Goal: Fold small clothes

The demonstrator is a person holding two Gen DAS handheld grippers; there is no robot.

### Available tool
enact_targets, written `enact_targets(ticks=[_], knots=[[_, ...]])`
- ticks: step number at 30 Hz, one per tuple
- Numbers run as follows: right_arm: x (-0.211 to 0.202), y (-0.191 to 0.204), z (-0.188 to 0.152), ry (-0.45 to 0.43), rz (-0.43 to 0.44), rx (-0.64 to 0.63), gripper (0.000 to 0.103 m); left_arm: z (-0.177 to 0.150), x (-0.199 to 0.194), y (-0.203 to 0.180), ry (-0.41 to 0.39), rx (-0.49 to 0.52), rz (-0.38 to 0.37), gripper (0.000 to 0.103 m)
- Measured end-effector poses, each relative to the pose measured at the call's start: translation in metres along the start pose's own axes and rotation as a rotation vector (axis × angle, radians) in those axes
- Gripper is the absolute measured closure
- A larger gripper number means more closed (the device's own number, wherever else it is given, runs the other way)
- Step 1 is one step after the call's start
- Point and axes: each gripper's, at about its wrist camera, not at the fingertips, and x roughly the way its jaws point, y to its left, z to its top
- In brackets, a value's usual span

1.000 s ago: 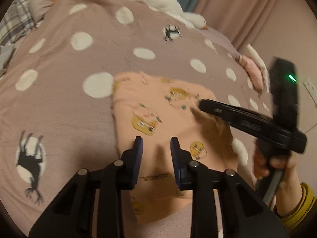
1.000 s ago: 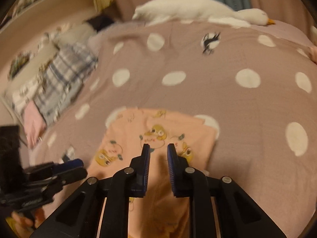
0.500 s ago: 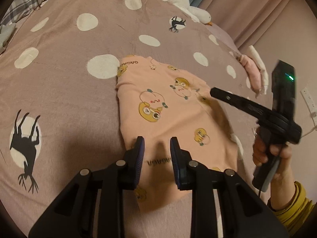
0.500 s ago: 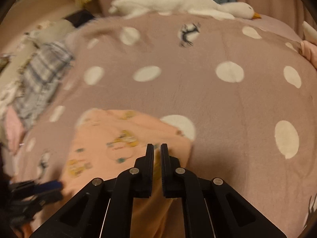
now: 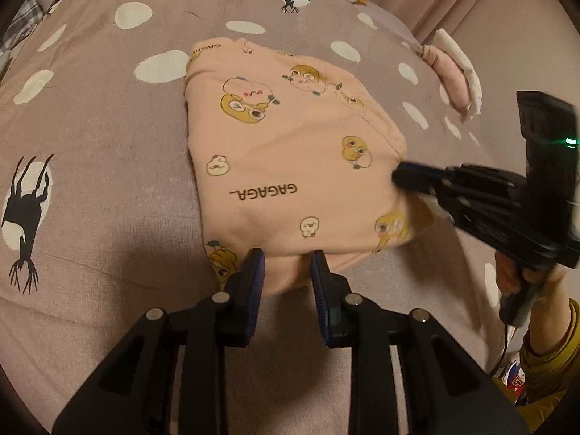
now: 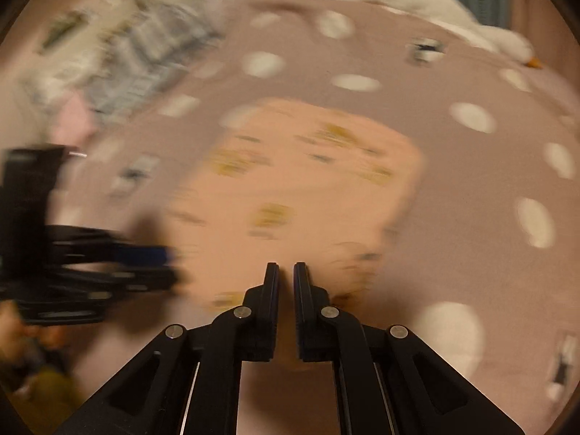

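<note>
Garment: the peach garment [image 5: 290, 152] lies folded on the dotted bedspread [image 5: 108, 145], mid-scene, ready for another fold.
Left gripper [image 5: 286, 272]: I hold it apart at the near hem.
Right gripper [image 6: 285, 275]: together, empty, at the right edge.

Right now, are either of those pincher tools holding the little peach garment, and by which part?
Neither holds it. The left tool hangs open at the peach garment's near edge; the right tool is shut with nothing visibly pinched, by its side edge.
</note>
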Motion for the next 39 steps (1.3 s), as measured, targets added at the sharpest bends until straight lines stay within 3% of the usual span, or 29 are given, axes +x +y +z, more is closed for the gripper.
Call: enact_targets(ticks=[2,6,11,16,20,27,30,34,39], knots=[[0.006,-0.011,0.0,0.002,-0.067,0.022,0.098,-0.001,0.0,-0.001,0.009,0.016,0.014,0.077],[0.01,-0.032,0.002,0.002,0.003,0.119,0.087,-0.005,-0.003,-0.001,0.017,0.031,0.025,0.077],[-0.019,-0.034,-0.004,-0.095,0.006,0.156,0.087,-0.008,-0.023,-0.005,-0.027,0.052,0.029,0.077],[-0.047,-0.02,-0.004,-0.199,0.135,0.156,0.087,0.012,-0.027,-0.009,-0.097,0.037,0.032,0.072],[-0.039,-0.002,-0.003,-0.187,0.19,0.103,0.087,0.031,-0.013,-0.007,-0.118,-0.002,0.051,0.072],[0.008,0.005,-0.012,-0.031,0.17,0.132,0.087,0.045,0.015,-0.001,-0.056,-0.053,0.091,0.072],[0.0,0.002,-0.011,-0.049,0.187,0.149,0.087,0.044,0.008,-0.004,-0.067,-0.043,0.099,0.072],[-0.018,-0.005,0.0,-0.138,0.211,0.174,0.087,0.039,0.0,-0.007,-0.08,-0.029,0.112,0.068],[-0.006,-0.017,0.02,-0.162,0.206,0.266,0.087,0.039,0.005,-0.005,-0.073,-0.031,0.115,0.068]])
